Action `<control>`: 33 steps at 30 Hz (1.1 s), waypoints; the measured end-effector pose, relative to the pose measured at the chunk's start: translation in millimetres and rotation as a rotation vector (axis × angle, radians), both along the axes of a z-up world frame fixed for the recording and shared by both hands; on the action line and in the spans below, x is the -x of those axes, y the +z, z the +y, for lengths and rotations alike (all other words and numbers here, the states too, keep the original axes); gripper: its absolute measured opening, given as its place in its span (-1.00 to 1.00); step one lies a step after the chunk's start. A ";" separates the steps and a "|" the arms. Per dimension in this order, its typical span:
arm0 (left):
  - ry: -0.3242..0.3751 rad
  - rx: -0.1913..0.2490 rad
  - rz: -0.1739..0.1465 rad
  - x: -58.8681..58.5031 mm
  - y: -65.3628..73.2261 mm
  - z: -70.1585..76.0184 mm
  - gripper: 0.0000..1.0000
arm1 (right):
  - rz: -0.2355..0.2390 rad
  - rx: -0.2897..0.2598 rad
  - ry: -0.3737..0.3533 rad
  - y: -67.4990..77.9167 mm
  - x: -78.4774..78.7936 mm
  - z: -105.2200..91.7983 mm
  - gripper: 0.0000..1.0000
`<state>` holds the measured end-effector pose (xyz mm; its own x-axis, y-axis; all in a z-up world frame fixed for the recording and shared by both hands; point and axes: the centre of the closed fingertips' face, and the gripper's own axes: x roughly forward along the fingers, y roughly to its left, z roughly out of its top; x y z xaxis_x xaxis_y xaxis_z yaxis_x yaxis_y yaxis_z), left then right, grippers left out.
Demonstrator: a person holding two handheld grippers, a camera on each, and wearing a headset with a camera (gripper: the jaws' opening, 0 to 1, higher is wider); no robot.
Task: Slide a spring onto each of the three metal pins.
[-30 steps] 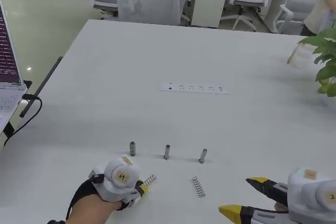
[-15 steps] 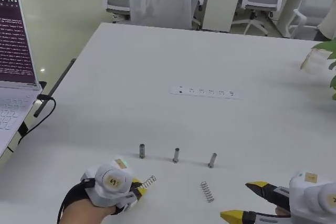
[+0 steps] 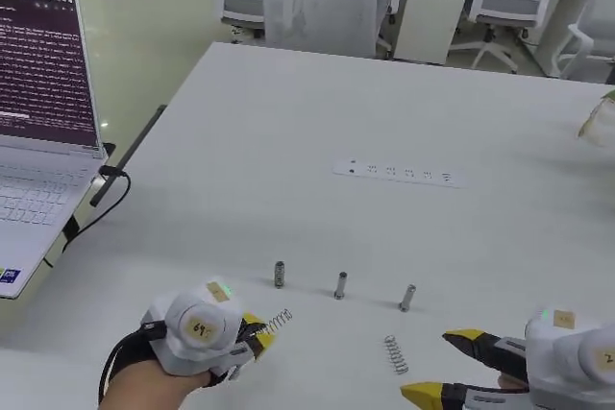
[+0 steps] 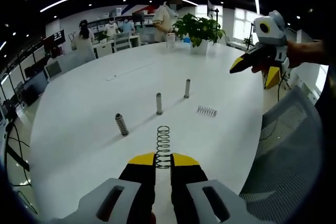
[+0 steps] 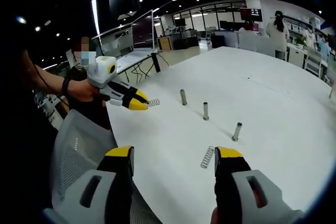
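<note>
Three short metal pins stand in a row on the white table. The left pin wears a spring. The middle pin and right pin are bare. My left gripper is shut on a second spring, which sticks out forward, just short of the row. A loose spring lies in front of the right pin. My right gripper stands open beside it.
An open laptop sits at the table's left edge with a black cable beside it. A white power strip lies beyond the pins. Office chairs stand at the far edge. A potted plant stands on the table.
The head camera has swung, so the whole scene sits further right in the picture. The left gripper still holds its spring. The right gripper has drawn a little closer to the loose spring.
</note>
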<state>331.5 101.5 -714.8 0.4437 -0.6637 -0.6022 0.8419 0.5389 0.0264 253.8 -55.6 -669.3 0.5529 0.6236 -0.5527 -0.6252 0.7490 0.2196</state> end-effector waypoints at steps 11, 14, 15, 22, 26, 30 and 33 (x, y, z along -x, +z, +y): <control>0.017 0.030 -0.037 2.0 22.2 7.3 -0.95 | -0.001 -0.031 0.084 3.2 -12.4 30.3 0.16; 0.019 0.036 -0.044 2.6 27.1 8.5 -0.95 | -0.001 -0.036 0.103 3.6 -15.2 36.7 0.16; 0.019 0.037 -0.048 2.9 29.0 8.8 -0.95 | -0.001 -0.037 0.111 3.7 -16.1 39.5 0.16; 0.010 0.049 -0.068 5.2 39.8 5.8 -0.95 | 0.008 -0.056 0.149 3.3 -21.7 50.5 0.12; 0.002 0.050 -0.073 8.0 41.6 2.6 -0.95 | 0.006 -0.072 0.155 5.5 -25.7 53.2 0.11; -0.011 0.046 -0.076 9.5 42.2 0.7 -0.95 | 0.006 -0.084 0.159 6.9 -28.8 55.9 0.10; -0.021 0.050 -0.084 11.8 47.4 -3.5 -0.95 | 0.005 -0.086 0.165 7.2 -30.8 57.4 0.10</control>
<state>319.6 98.0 -667.4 0.4767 -0.7017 -0.5295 0.8491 0.5234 0.0709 284.5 1.8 -662.2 0.4367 0.7507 -0.4958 -0.7365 0.6148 0.2822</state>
